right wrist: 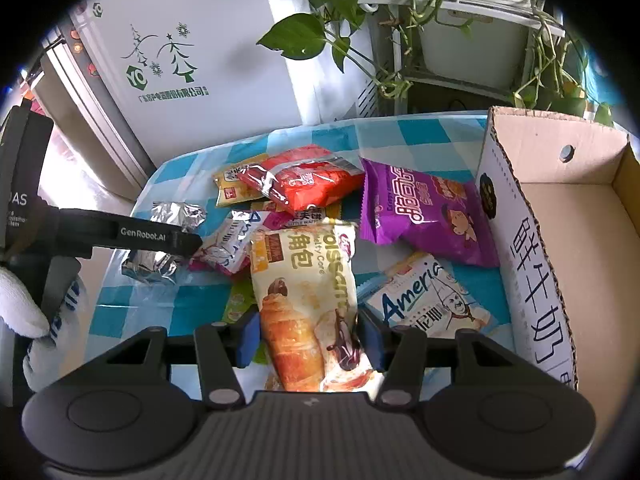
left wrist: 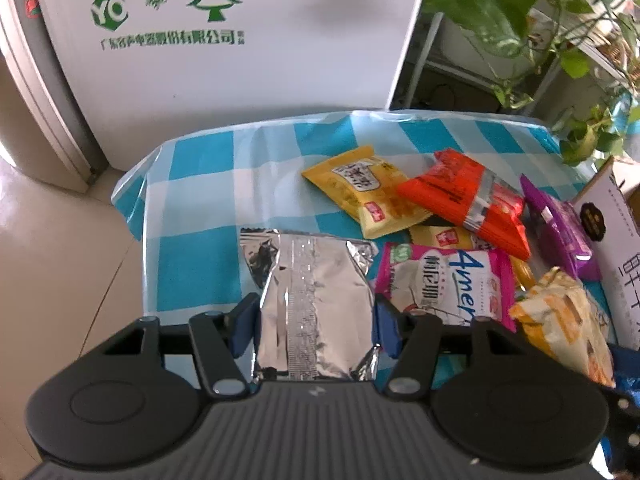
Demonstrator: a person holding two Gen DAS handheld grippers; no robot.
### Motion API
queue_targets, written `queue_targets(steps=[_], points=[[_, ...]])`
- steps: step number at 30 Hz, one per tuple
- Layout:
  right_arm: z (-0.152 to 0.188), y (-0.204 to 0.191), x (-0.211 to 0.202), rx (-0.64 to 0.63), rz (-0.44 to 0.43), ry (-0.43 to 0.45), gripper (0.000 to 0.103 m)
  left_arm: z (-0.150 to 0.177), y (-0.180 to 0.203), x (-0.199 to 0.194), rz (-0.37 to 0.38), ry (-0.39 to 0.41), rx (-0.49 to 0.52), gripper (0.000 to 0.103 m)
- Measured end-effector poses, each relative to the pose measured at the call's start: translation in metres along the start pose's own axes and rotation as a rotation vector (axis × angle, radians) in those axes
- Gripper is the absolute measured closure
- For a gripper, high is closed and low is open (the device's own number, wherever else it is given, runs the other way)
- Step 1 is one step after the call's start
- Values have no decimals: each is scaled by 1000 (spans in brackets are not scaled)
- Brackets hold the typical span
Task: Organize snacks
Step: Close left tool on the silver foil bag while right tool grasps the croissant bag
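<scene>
My left gripper (left wrist: 314,320) is shut on a silver foil snack packet (left wrist: 316,300) at the left of the pile; the packet also shows in the right wrist view (right wrist: 160,240). My right gripper (right wrist: 310,336) is shut on a croissant packet (right wrist: 308,300). On the blue checked tablecloth (left wrist: 200,200) lie a yellow packet (left wrist: 360,188), a red packet (left wrist: 468,200), a purple packet (right wrist: 424,208), a pink "America" packet (left wrist: 448,284) and a blue-white "America" packet (right wrist: 428,300).
An open cardboard box (right wrist: 560,208) stands at the table's right edge. A white appliance with green tree prints (left wrist: 240,40) stands behind the table. Green plant leaves (right wrist: 320,32) hang at the back right. Floor lies to the left.
</scene>
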State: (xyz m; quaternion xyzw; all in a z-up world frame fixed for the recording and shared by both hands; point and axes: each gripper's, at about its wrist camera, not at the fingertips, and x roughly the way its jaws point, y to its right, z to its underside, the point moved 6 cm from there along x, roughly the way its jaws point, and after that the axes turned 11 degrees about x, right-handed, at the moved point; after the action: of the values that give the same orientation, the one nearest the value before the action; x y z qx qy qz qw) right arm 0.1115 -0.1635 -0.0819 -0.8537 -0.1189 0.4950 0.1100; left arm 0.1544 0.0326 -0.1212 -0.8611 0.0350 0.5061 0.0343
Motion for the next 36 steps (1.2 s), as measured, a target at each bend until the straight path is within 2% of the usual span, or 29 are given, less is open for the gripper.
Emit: queue_targets(steps=[10,20,36], points=[[-4,-1,-5,17,-15,25,46,0,3,-20,16,40,-18,44],[-9,-5,-10,23,-26,51,46,-1,1,-37,1,79,-32,44],[-15,-5,-15,34,-34,76,46,-2,20,-52,16,119,-14,44]])
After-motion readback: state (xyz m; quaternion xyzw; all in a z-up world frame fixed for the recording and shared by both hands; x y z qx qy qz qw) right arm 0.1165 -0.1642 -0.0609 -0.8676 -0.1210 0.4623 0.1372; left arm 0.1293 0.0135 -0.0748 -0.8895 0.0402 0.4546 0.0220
